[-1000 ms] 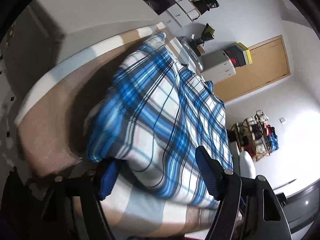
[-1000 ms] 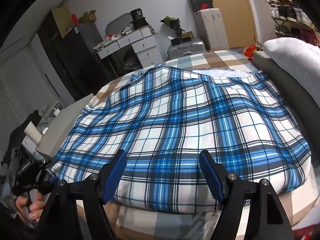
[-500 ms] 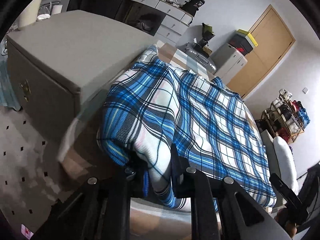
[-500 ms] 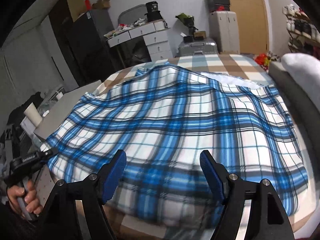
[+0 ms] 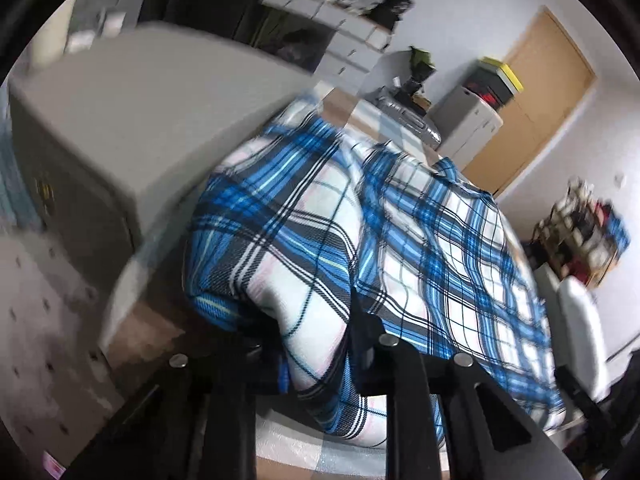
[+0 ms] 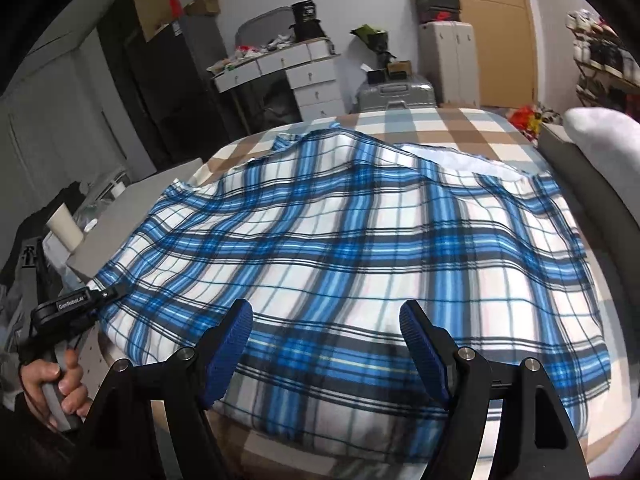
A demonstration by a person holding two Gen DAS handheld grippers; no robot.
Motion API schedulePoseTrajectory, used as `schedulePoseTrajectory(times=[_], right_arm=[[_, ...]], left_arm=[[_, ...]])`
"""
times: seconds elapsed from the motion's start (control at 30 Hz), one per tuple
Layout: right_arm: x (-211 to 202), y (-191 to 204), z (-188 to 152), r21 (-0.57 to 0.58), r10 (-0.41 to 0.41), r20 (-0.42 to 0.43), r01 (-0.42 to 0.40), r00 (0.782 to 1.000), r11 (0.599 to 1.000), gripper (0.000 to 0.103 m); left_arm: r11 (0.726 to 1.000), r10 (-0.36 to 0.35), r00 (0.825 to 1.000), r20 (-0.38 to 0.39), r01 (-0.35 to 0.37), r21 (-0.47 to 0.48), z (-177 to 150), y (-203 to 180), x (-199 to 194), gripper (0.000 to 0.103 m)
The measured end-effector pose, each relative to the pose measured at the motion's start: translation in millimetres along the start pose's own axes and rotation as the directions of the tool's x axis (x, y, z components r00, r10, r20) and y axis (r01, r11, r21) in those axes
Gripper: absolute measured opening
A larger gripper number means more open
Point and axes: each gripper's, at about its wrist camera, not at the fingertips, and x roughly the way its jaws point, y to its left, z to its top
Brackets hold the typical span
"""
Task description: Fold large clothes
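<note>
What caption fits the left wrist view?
Left claw shut on the plaid garment's corner, bed beneath.

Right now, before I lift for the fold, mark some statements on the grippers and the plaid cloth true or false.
1. The left gripper is shut on the plaid cloth. True.
2. The right gripper is shut on the cloth. False: its jaws stand open, with nothing pinched.
3. The cloth lies on the bed. True.
4. The cloth is red. False: blue, white and black.
5. A pillow lies on top of the cloth. False: it sits beside it, at the right.
</note>
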Motion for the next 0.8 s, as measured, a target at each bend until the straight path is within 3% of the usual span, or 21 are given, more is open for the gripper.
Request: schedulePoseTrajectory(times=[0.13, 0.2, 0.23, 0.3, 0.37, 0.43, 0.5, 0.53, 0.57, 0.6, 0.67, 0.7, 0.73, 0.77, 0.8], right_arm=[[-3, -2, -2, 0.016, -0.012, 0.007, 0.012, 1.000, 1.000, 0.076], [-6, -5, -3, 0.021, -0.017, 0.011, 0.017, 1.000, 1.000, 0.076], [-8, -7, -4, 0.023, -0.023, 0.013, 0.022, 1.000, 0.999, 0.076], [-15, -15, -6, 0.036, -0.043, 0.024, 0.042, 0.999, 0.998, 0.076], [-24, -26, -8, 0.069, -0.073, 0.039, 0.071, 0.997, 0.995, 0.076], [-35, -41, -11, 0.112, -0.118, 0.050, 0.112, 0.992, 0.987, 0.076], [-48, -56, -15, 0.148, -0.167, 0.050, 0.158, 0.985, 0.976, 0.076], [-54, -62, -17, 0.162, -0.194, 0.051, 0.184, 0.980, 0.970, 0.076], [-61, -69, -19, 0.178, -0.222, 0.051, 0.210, 0.974, 0.961, 0.076], [-68, -75, -21, 0.193, -0.245, 0.051, 0.231, 0.968, 0.954, 0.076], [-77, -86, -23, 0.218, -0.279, 0.050, 0.262, 0.959, 0.940, 0.076], [-81, -92, -24, 0.229, -0.276, 0.043, 0.260, 0.960, 0.938, 0.076], [-82, -97, -23, 0.234, -0.257, 0.041, 0.241, 0.965, 0.942, 0.076], [-83, -99, -21, 0.237, -0.240, 0.042, 0.224, 0.970, 0.945, 0.076], [-83, -102, -17, 0.244, -0.194, 0.051, 0.176, 0.980, 0.954, 0.076]], left_arm=[[0.981, 0.017, 0.992, 0.127, -0.041, 0.188, 11, -35, -21, 0.014], [0.945, -0.027, 0.981, 0.193, -0.038, 0.325, 18, -67, -35, 0.013], [0.914, -0.068, 0.973, 0.222, -0.029, 0.405, 20, -87, -43, 0.013], [0.825, -0.164, 0.955, 0.249, -0.006, 0.564, 15, -126, -54, 0.013], [0.706, -0.271, 0.941, 0.203, 0.051, 0.707, 3, -167, -58, 0.013], [0.555, -0.363, 0.930, 0.060, 0.163, 0.816, -18, -209, -50, 0.013], [0.451, -0.388, 0.916, -0.107, 0.289, 0.844, -42, -234, -30, 0.013], [0.420, -0.373, 0.910, -0.181, 0.340, 0.842, -50, -241, -19, 0.013], [0.381, -0.344, 0.890, -0.301, 0.425, 0.821, -66, -248, -4, 0.015], [0.363, -0.335, 0.860, -0.385, 0.495, 0.790, -74, -248, 4, 0.015], [0.341, -0.367, 0.759, -0.538, 0.648, 0.681, -88, -239, 10, 0.015], [0.334, -0.386, 0.725, -0.570, 0.686, 0.646, -89, -235, 8, 0.016], [0.331, -0.404, 0.700, -0.589, 0.712, 0.619, -90, -229, 4, 0.017], [0.336, -0.427, 0.682, -0.594, 0.730, 0.596, -88, -220, -3, 0.024], [0.353, -0.440, 0.685, -0.581, 0.727, 0.589, -85, -215, -8, 0.037]])
